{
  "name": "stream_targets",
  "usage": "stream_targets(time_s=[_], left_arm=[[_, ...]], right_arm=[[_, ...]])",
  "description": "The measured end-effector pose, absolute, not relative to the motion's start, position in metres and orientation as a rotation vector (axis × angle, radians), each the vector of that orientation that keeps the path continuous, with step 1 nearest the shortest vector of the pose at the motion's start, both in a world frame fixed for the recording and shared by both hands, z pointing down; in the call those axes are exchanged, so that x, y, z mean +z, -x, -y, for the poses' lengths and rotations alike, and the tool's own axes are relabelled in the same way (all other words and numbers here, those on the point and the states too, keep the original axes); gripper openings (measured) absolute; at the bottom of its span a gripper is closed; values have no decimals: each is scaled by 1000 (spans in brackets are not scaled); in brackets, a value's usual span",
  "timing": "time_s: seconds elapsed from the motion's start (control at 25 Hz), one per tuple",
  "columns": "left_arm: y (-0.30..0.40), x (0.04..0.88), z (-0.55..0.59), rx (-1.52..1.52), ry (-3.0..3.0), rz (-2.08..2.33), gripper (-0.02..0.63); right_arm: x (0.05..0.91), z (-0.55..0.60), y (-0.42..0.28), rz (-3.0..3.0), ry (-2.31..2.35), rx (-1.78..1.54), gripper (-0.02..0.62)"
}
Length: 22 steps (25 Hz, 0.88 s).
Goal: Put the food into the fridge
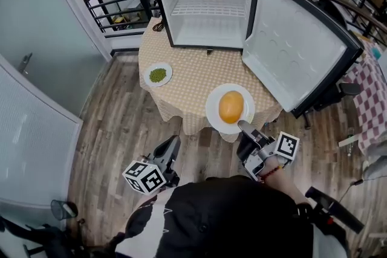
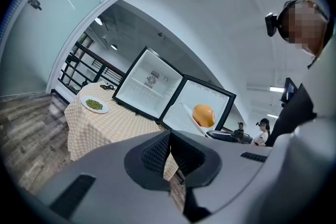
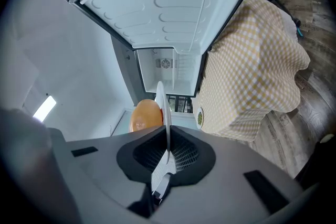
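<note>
The right gripper point(image 1: 243, 125) is clamping its fingers on the plate point(image 1: 213, 113) rim, holding the bun point(image 1: 231, 106) in front of the open fridge point(image 1: 208, 15); keeping the plate level should be stopping a roll-off. The left gripper point(image 1: 174, 143) is holding its fingers together, empty

Right gripper point(image 1: 243, 127) clamped — left gripper point(image 1: 173, 143) closed

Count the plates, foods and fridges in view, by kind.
Plates: 2, large white plate, small plate.
Foods: 2, orange bun, green food.
Mini fridge: 1, door open.
Total: 5.
</note>
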<state>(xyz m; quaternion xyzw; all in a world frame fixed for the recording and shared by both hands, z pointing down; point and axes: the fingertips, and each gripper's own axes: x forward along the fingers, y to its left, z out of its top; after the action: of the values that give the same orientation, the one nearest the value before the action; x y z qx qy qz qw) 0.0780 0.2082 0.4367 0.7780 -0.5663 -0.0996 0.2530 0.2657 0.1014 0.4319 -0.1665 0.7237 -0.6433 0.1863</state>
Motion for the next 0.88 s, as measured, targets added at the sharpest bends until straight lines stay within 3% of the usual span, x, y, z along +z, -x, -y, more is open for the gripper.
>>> stream_targets(time_s=[0.88], left_arm=[[20, 463, -156, -227, -2068, 1479, 12]], right_arm=[[456, -41, -164, -1980, 590, -1905, 25]])
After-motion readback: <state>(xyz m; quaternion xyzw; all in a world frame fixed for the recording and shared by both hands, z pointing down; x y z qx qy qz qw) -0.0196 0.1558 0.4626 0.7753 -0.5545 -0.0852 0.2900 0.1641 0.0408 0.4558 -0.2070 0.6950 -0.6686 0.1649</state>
